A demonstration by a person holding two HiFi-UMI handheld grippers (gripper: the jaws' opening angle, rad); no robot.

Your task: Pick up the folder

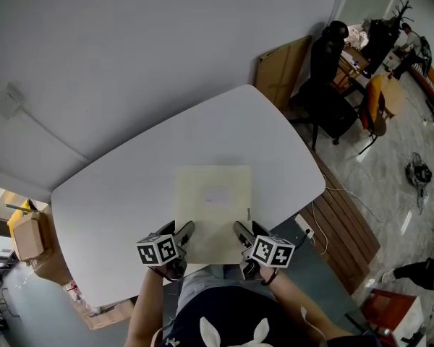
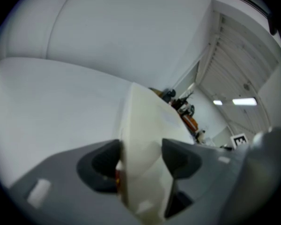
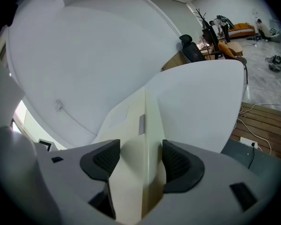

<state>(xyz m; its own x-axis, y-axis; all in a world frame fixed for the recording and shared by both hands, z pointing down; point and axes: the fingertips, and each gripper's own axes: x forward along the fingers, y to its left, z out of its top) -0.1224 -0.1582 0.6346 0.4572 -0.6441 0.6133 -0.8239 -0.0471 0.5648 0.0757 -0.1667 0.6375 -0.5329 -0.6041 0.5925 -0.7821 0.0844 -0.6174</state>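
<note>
Head view, nearest me: my left gripper point(image 1: 182, 233) and right gripper point(image 1: 243, 233) sit at the two near corners of the cream folder point(image 1: 213, 201). In the left gripper view the fingers point(image 2: 102, 163) are clamped on the folder's edge. In the right gripper view the fingers point(image 3: 103, 161) pinch it the same way. The folder stretches away over the white bench point(image 1: 123, 186), close to its front edge. Beyond the bench, a cardboard sheet point(image 1: 282, 67) leans by the wall beside a black office chair point(image 1: 331, 71).
</note>
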